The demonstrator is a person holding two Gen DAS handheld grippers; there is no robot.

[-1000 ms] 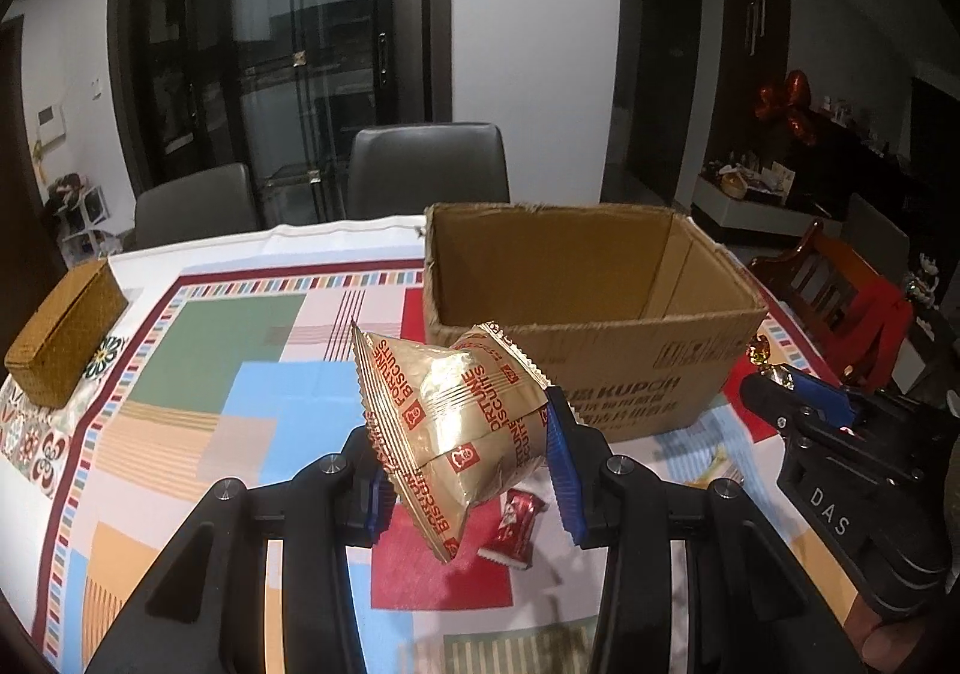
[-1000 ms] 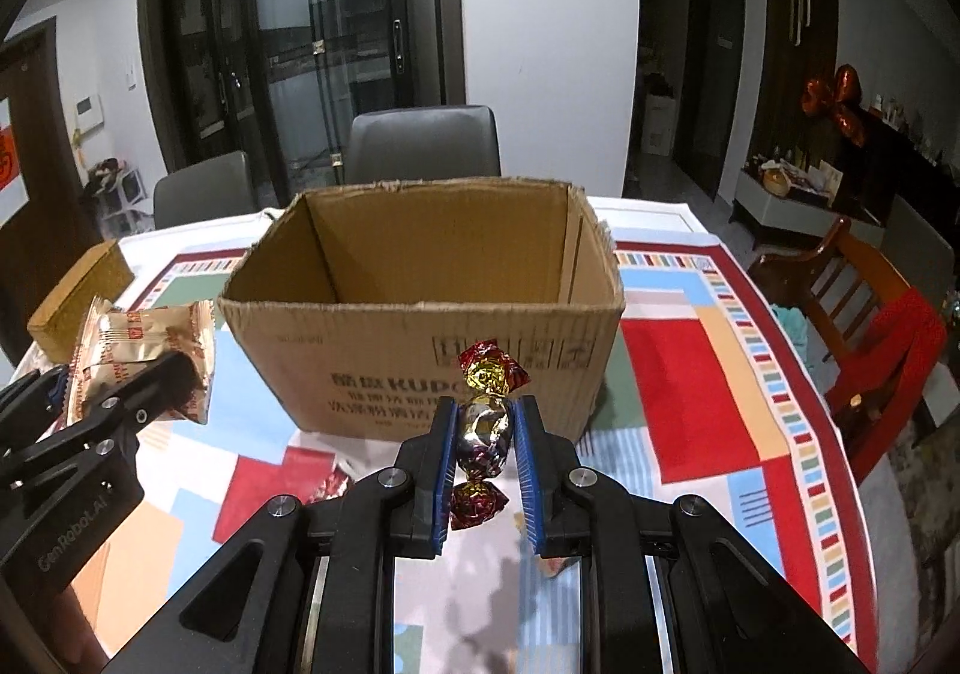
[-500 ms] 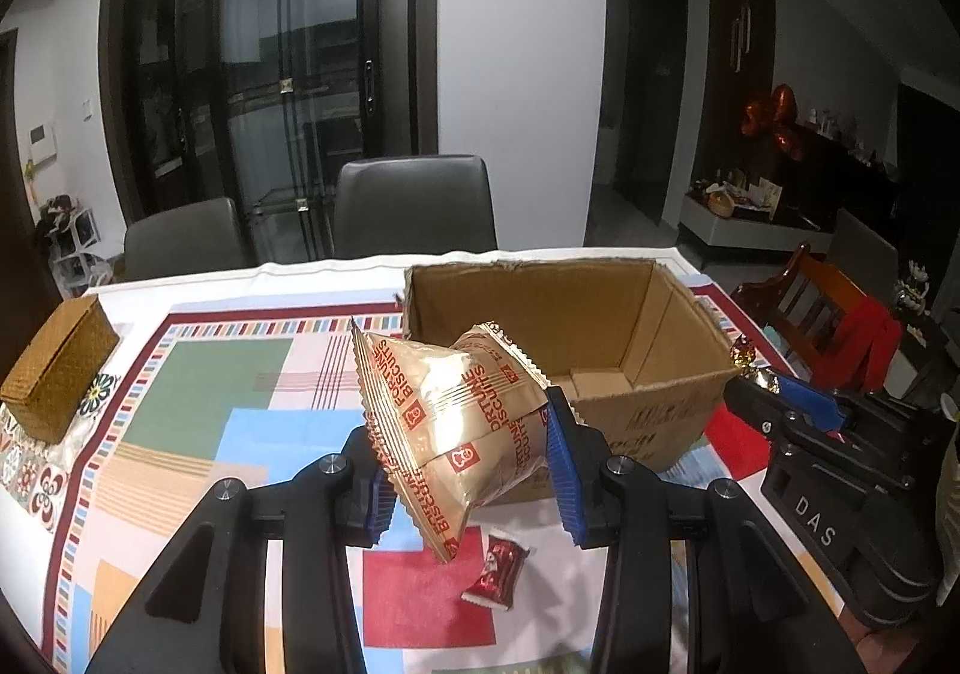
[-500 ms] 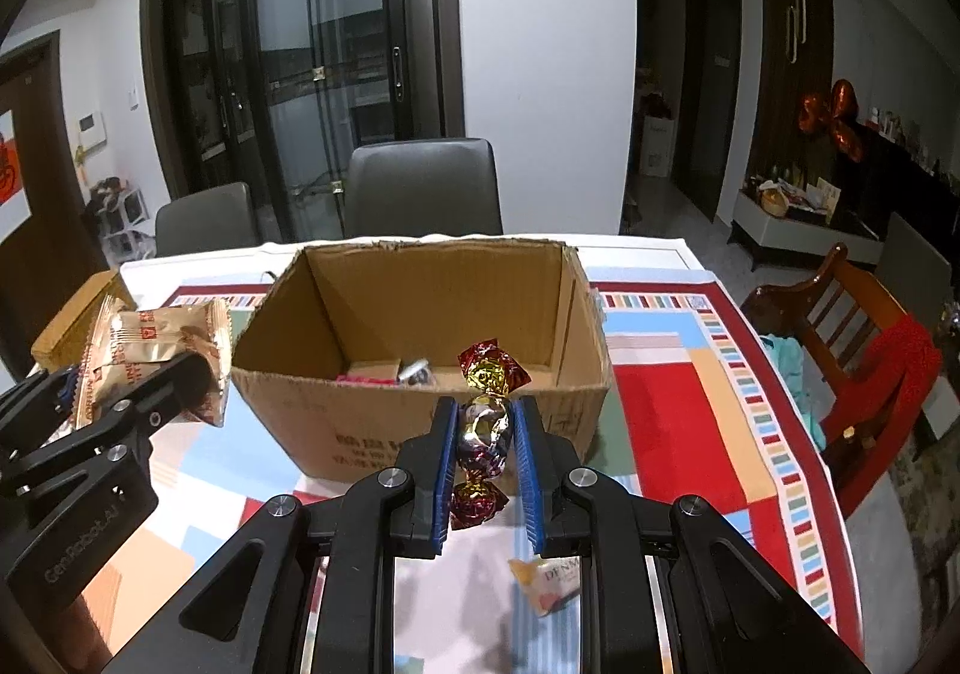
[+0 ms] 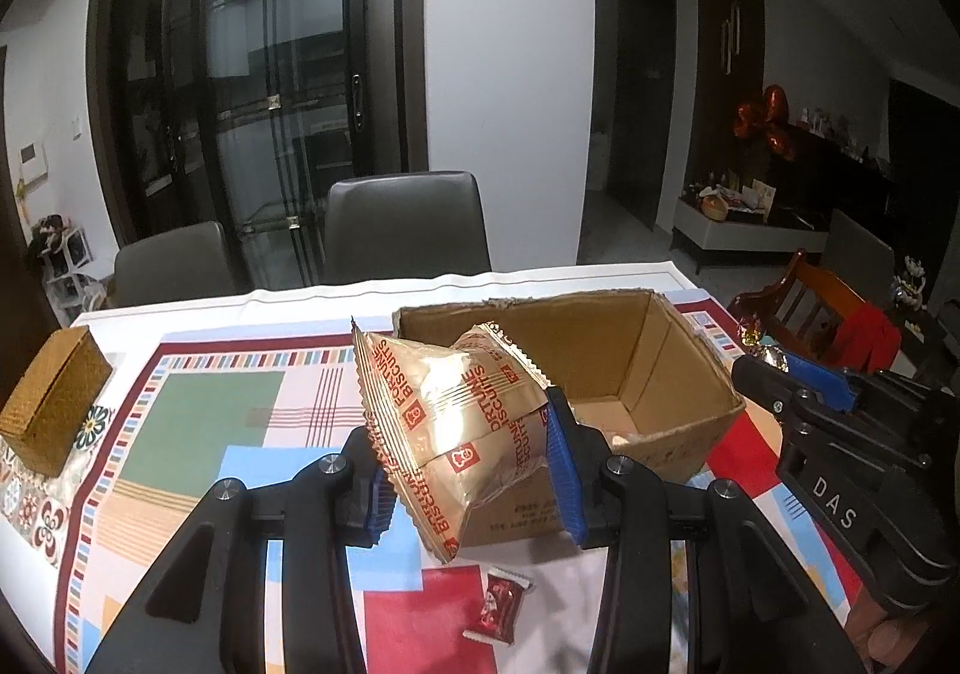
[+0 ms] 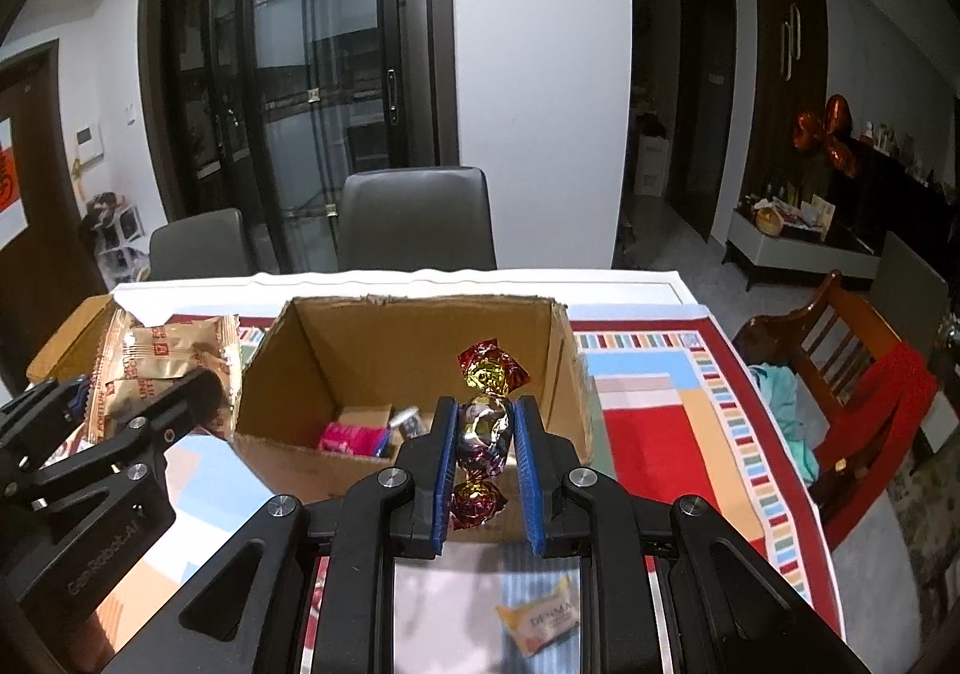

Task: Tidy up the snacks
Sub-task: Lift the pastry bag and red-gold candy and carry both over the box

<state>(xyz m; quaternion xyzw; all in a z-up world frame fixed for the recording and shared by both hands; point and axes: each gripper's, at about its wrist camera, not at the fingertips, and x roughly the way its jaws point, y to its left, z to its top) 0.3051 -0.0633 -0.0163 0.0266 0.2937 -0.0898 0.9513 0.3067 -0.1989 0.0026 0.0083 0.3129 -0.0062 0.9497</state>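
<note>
Left tool [image 5: 468, 470] grips biscuit pack [image 5: 456, 422]; right tool [image 6: 485, 470] grips candy [image 6: 483, 428] above box [image 6: 336, 464].

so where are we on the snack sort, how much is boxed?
Done: a few items, one pink, already lie in the cardboard box. In hand: left tongs grip the gold biscuit packet, right tongs grip a foil candy, both near the box. Left: red candy and orange-and-white sachet on the tablecloth.

The left gripper [image 5: 465, 470] is raised, its blue pads [image 5: 564, 470] clamped on a biscuit pack [image 5: 456, 422]; the right gripper [image 6: 485, 473] is level beside it, jaws pinched on a candy [image 6: 483, 434].
</note>
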